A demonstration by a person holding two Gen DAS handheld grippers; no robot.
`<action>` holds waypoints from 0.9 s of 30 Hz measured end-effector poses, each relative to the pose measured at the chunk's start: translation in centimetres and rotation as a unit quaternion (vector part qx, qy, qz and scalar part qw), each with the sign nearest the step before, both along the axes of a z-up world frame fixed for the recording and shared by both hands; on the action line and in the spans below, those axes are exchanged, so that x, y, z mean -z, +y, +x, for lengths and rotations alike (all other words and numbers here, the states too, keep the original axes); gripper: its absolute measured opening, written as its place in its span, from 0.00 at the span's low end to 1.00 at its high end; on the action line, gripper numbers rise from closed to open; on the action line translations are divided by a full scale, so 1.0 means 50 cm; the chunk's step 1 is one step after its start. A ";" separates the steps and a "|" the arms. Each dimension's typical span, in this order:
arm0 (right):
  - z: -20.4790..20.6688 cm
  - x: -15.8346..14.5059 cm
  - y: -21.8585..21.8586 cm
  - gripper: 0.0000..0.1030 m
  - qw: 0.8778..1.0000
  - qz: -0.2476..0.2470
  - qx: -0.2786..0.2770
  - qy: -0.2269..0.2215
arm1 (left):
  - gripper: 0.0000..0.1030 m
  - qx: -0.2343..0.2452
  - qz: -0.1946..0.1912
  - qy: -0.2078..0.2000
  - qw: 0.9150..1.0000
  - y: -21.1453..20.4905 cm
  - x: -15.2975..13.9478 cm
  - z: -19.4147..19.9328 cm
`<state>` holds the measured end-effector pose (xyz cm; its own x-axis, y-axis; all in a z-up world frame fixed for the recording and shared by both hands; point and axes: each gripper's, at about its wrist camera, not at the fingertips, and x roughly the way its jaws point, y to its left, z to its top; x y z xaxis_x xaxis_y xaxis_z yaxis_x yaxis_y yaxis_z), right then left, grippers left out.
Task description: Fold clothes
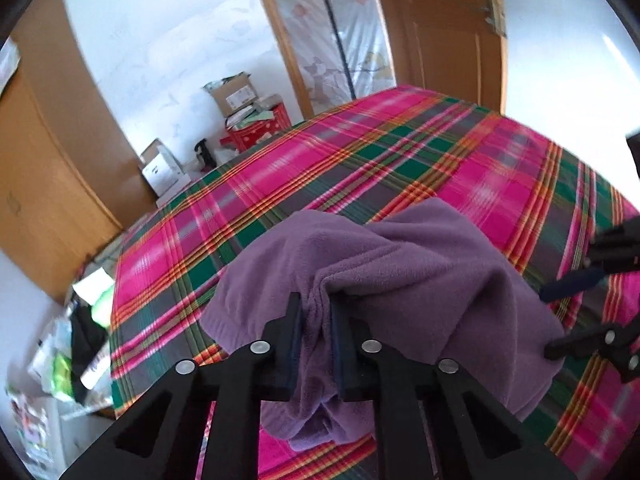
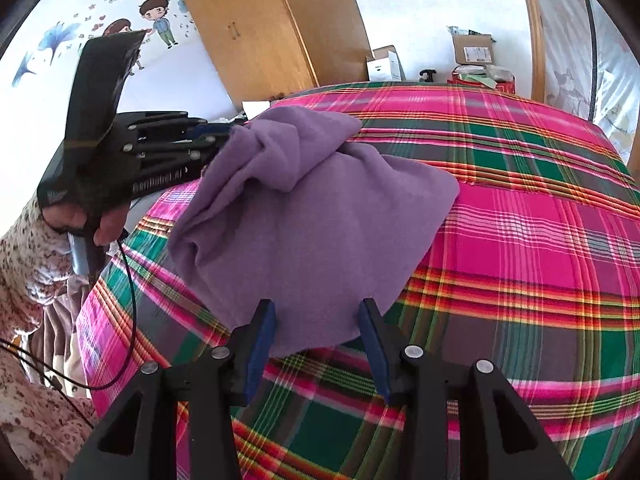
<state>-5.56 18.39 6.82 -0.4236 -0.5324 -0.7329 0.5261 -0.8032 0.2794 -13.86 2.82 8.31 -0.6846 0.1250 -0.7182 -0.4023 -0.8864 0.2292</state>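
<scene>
A purple fleece garment (image 1: 420, 264) lies bunched on the plaid bedspread (image 1: 360, 160). My left gripper (image 1: 316, 300) is shut on a gathered fold of it, the cloth squeezed between the two pads. From the right wrist view, the left gripper (image 2: 218, 136) bites the garment's (image 2: 320, 220) upper left corner and lifts it a little, with a person's hand on its handle. My right gripper (image 2: 316, 306) stands open at the garment's near edge, with the hem between its blue pads and neither pad pressing on it. It also shows at the right edge of the left wrist view (image 1: 556, 318).
The bedspread (image 2: 520, 240) stretches far to the right and back. A wooden wardrobe (image 2: 276, 24), cardboard boxes (image 2: 472, 50) and a red box (image 1: 264, 130) stand beyond the bed. A cable (image 2: 128, 300) hangs from the left gripper. Clutter (image 1: 80, 340) lies on the floor beside the bed.
</scene>
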 end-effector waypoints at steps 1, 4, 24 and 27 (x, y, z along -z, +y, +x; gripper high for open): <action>0.001 0.001 -0.002 0.43 1.000 0.001 -0.002 0.002 | 0.11 -0.012 0.003 0.006 1.000 -0.011 -0.006 -0.003; 0.004 -0.005 -0.008 0.43 1.000 -0.004 -0.002 0.011 | 0.10 -0.049 0.010 0.024 0.998 -0.044 -0.026 -0.012; -0.021 -0.002 -0.054 0.44 0.997 0.048 0.014 0.064 | 0.10 -0.164 0.045 0.038 0.985 -0.189 -0.052 -0.032; -0.004 -0.001 -0.065 0.44 0.995 0.061 -0.006 0.075 | 0.10 -0.177 0.050 0.037 0.982 -0.203 -0.052 -0.035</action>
<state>-5.75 15.12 6.89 -0.5274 -0.4499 -0.7207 0.5647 -0.8195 0.0983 -15.59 -7.31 10.88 -0.7470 -0.0634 -0.6618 -0.0500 -0.9873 0.1510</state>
